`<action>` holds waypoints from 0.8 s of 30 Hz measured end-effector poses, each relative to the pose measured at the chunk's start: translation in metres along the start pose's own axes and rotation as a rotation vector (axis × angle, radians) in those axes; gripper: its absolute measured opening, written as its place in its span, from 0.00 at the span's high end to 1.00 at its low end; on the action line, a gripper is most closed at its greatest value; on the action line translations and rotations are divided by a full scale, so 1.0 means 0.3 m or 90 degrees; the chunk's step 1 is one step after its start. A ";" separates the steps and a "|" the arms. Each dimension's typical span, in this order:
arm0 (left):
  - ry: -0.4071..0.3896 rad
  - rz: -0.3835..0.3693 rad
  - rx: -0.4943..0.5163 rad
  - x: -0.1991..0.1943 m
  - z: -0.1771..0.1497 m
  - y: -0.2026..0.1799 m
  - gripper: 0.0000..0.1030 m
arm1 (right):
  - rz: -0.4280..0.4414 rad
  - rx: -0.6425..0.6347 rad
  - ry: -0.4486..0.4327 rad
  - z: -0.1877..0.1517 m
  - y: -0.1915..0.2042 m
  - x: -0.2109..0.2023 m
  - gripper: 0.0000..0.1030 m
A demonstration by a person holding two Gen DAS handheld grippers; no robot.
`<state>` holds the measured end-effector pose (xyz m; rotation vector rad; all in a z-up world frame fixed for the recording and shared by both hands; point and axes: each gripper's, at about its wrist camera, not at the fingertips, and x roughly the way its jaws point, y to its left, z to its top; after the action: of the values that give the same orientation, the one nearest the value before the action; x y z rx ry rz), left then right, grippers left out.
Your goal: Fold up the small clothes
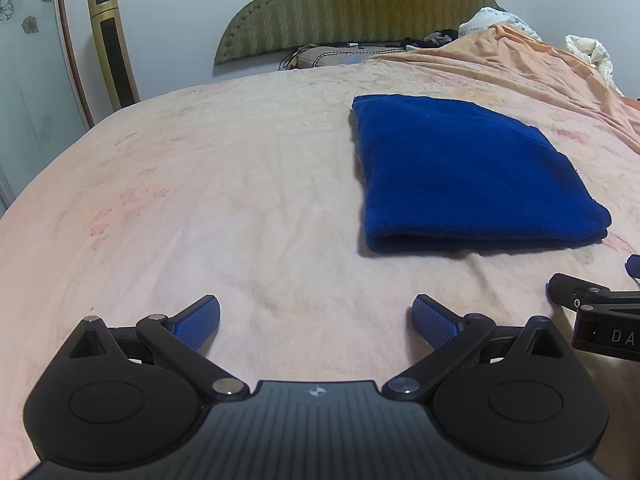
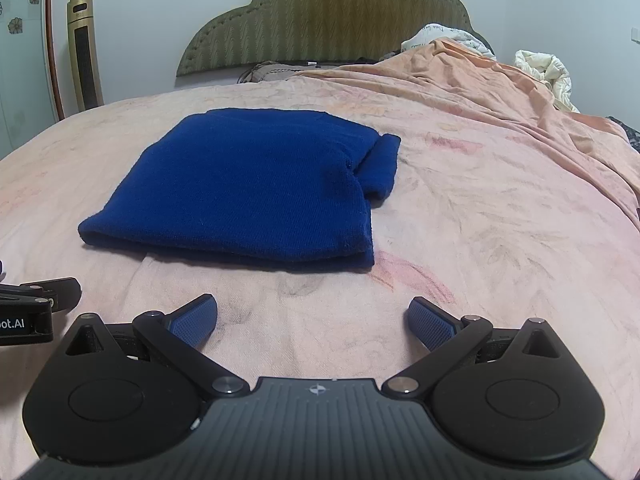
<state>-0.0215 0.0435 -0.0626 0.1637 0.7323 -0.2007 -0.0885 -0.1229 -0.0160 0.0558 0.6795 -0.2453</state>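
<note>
A dark blue knitted garment [image 1: 472,176] lies folded into a thick rectangle on the pink bedsheet [image 1: 208,200]. It also shows in the right wrist view [image 2: 256,188], with a sleeve end poking out at its right side. My left gripper [image 1: 316,320] is open and empty, low over the sheet, in front of and left of the garment. My right gripper [image 2: 312,320] is open and empty, just in front of the garment's near fold. Each gripper's body shows at the edge of the other's view.
An orange blanket [image 2: 500,92] is bunched along the bed's right side, with white bedding [image 2: 544,68] behind it. A green padded headboard [image 2: 328,20] stands at the far end. A gold tower fan [image 1: 114,48] stands by the wall at left.
</note>
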 end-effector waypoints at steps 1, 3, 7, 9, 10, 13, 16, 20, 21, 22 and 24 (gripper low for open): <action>0.001 -0.001 0.000 0.003 0.001 0.000 0.00 | 0.000 0.000 0.000 0.000 0.000 0.000 0.00; 0.002 -0.001 0.001 0.002 0.003 -0.001 0.00 | 0.001 0.000 0.000 0.000 0.000 0.000 0.00; 0.003 0.000 0.002 0.003 0.003 -0.001 0.00 | 0.003 0.002 0.001 -0.001 0.000 0.002 0.00; 0.004 -0.001 0.002 0.004 0.003 0.000 0.00 | 0.002 0.002 0.001 -0.001 0.000 0.002 0.00; 0.004 -0.002 0.002 0.004 0.003 0.002 0.00 | 0.002 0.002 0.001 -0.001 -0.001 0.002 0.00; 0.004 -0.002 0.003 0.005 0.003 0.002 0.00 | 0.003 0.003 0.001 -0.001 0.000 0.002 0.00; 0.005 -0.002 0.002 0.005 0.003 0.002 0.00 | 0.003 0.002 0.001 0.000 0.000 0.002 0.00; 0.005 -0.002 0.003 0.005 0.003 0.004 0.00 | 0.003 0.003 0.001 0.000 -0.001 0.003 0.00; 0.005 -0.002 0.003 0.005 0.002 0.004 0.00 | 0.003 0.002 0.001 0.000 -0.001 0.002 0.00; 0.005 -0.003 0.003 0.007 0.003 0.005 0.00 | 0.004 0.003 0.001 -0.001 0.000 0.003 0.00; 0.006 -0.004 0.004 0.008 0.003 0.005 0.00 | 0.005 0.003 0.002 -0.003 0.001 0.005 0.00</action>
<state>-0.0189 0.0443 -0.0633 0.1682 0.7413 -0.2077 -0.0877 -0.1228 -0.0176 0.0634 0.6817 -0.2388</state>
